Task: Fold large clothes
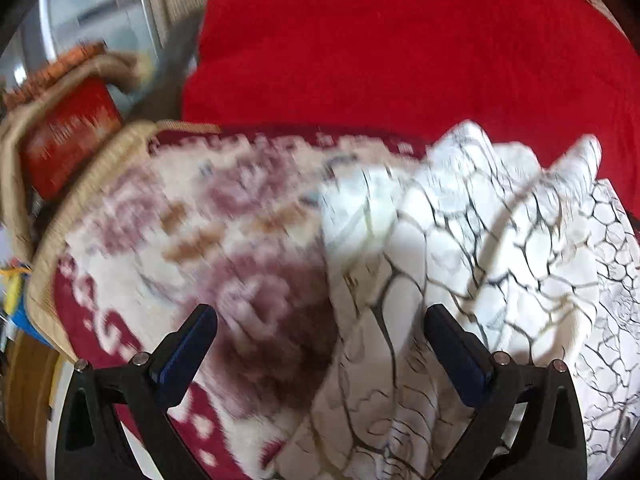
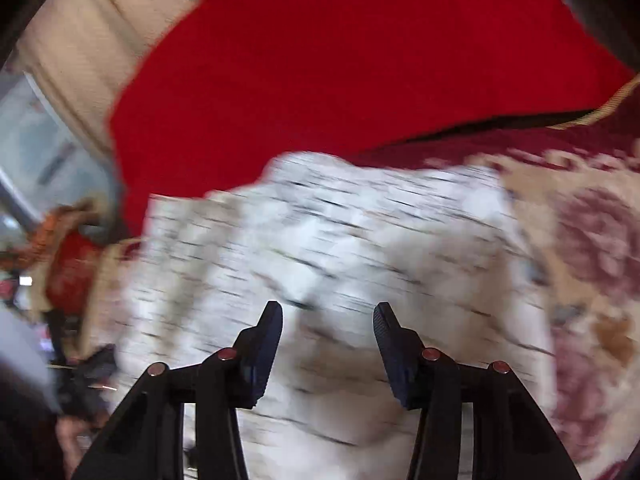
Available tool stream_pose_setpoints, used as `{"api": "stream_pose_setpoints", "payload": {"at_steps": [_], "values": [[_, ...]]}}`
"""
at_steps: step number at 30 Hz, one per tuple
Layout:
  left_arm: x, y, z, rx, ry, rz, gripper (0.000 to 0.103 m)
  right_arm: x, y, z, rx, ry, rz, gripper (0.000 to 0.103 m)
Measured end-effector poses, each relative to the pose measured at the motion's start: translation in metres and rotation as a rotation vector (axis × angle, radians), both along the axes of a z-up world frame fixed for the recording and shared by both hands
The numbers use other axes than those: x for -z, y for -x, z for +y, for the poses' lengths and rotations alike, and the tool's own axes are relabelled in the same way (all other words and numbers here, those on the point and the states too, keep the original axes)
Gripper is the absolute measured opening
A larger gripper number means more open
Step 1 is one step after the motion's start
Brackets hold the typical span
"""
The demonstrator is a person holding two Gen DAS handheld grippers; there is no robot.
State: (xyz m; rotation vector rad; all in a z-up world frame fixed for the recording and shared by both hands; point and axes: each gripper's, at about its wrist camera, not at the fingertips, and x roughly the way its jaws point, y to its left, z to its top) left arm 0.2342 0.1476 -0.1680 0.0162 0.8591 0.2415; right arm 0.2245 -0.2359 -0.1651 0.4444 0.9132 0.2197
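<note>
left gripper [image 1: 320, 324]: jaws wide apart, nothing between them, poised over the near edge of the white garment [image 1: 480, 248]. right gripper [image 2: 328, 320]: jaws apart over the same cloth [image 2: 320, 248], view badly blurred. garment lies bunched on the patterned rug [image 1: 200, 220]; red cushion [image 1: 400, 48] behind. judgement: find a true hem or corner, pinch one layer only, then spread flat before folding.

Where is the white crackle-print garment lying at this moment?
In the left wrist view the white garment lies bunched at right on the floral blanket, in front of the red cushion. In the right wrist view it lies ahead of the open right hand-held gripper.
</note>
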Motion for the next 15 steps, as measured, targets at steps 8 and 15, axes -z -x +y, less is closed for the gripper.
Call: {"api": "stream_pose_setpoints", "payload": {"at_steps": [8,15], "values": [[-0.025,-0.012,0.009,0.104,0.136,-0.067,0.103,0.002,-0.039,0.048,-0.086,0.044,0.053,0.058],[-0.034,-0.084,-0.026,0.225,0.093,0.053,0.103,0.014,-0.035,0.046,-0.117,0.004,0.033,0.058]]}}
